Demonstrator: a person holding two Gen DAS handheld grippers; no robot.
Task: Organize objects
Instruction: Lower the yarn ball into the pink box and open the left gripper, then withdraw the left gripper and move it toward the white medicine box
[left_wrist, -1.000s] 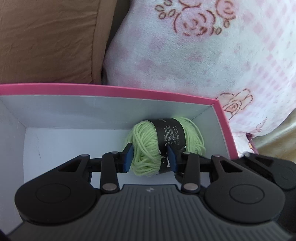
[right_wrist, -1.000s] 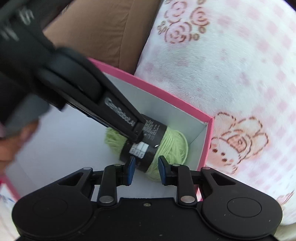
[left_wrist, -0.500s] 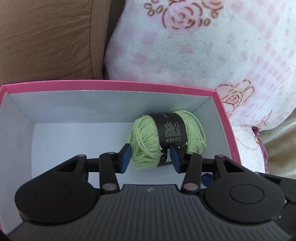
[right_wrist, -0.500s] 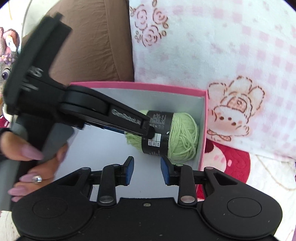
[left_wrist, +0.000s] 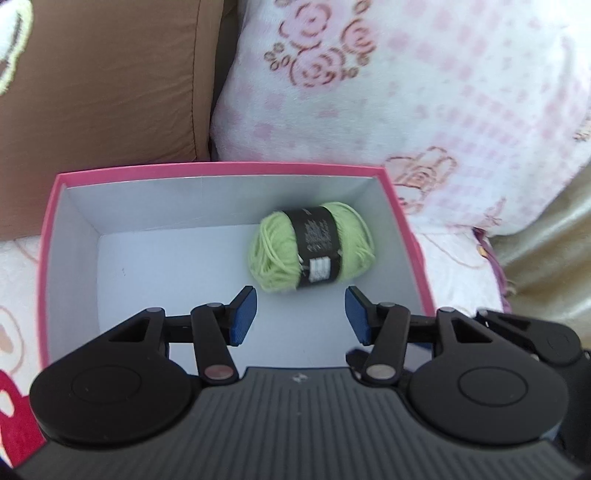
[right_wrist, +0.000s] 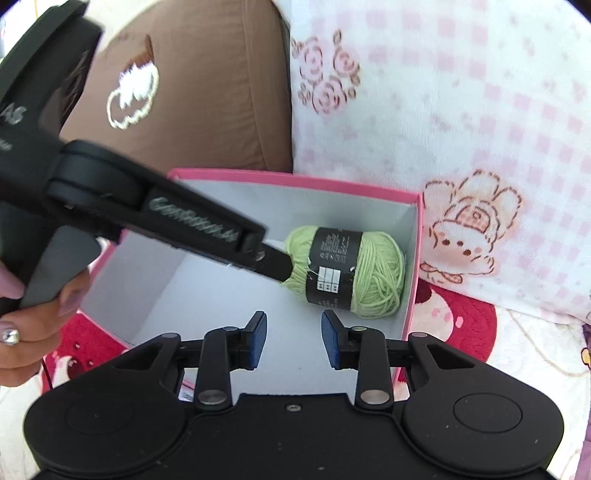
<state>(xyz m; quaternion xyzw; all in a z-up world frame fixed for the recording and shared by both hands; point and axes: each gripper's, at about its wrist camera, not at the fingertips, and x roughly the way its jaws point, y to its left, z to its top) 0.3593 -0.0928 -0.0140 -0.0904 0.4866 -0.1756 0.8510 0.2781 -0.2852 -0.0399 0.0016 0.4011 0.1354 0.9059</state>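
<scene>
Once gripped, yarn (left_wrist: 312, 246) now lies released in box (left_wrist: 236, 170).

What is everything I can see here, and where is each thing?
ball of yarn: one, light green with a black label, lying inside the box near its right wall
box: one, pink outside and white inside, open on top, on the bedding
cushion: one, brown, behind the box to the left
blanket: one, white and pink with roses and cartoon figures, behind and right of the box
left tool: black with blue pads, jaws opening, nothing between them, above the box just short of the yarn
right tool: black with blue pads, nearly closed, empty
hand: one, holding the left tool's handle
</scene>
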